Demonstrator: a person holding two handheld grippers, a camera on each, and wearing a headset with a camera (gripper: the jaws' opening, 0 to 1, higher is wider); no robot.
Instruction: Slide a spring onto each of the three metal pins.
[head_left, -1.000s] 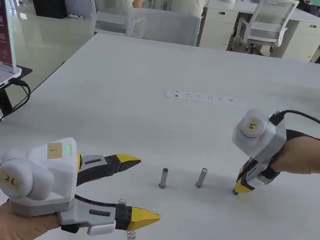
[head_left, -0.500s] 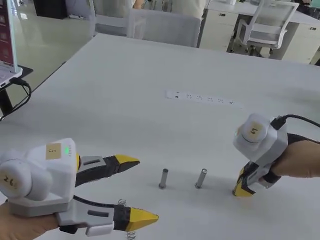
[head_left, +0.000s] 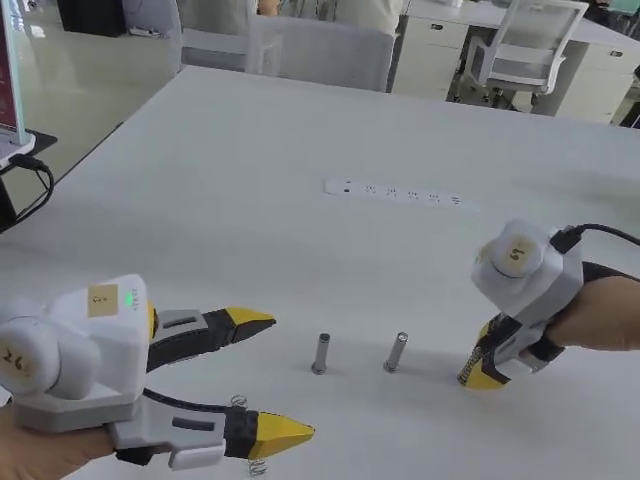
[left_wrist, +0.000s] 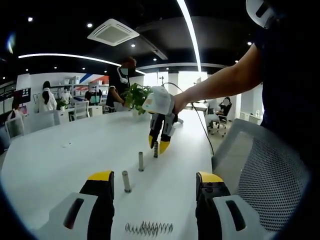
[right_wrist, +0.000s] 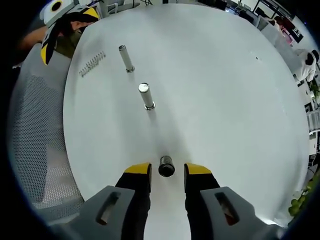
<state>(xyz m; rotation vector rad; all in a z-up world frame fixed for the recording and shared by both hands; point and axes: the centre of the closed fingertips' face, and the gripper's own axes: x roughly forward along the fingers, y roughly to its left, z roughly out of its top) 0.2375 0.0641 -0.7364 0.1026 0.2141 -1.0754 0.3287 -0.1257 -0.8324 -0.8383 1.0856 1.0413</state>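
Now your left tongs (left_wrist: 156, 177) are wide open and hold nothing. A loose spring (left_wrist: 149, 228) lies flat on the white table (head_left: 300, 130), between the two jaws. Past it the near pin (head_left: 320, 354) and the middle pin (head_left: 396, 352) stand bare, side by side. Your right tongs (head_left: 484, 372) point down over the third pin (right_wrist: 166, 166). The jaws sit on each side of it, open just a little, with small gaps. A second spring (left_wrist: 155, 148) is on that pin.
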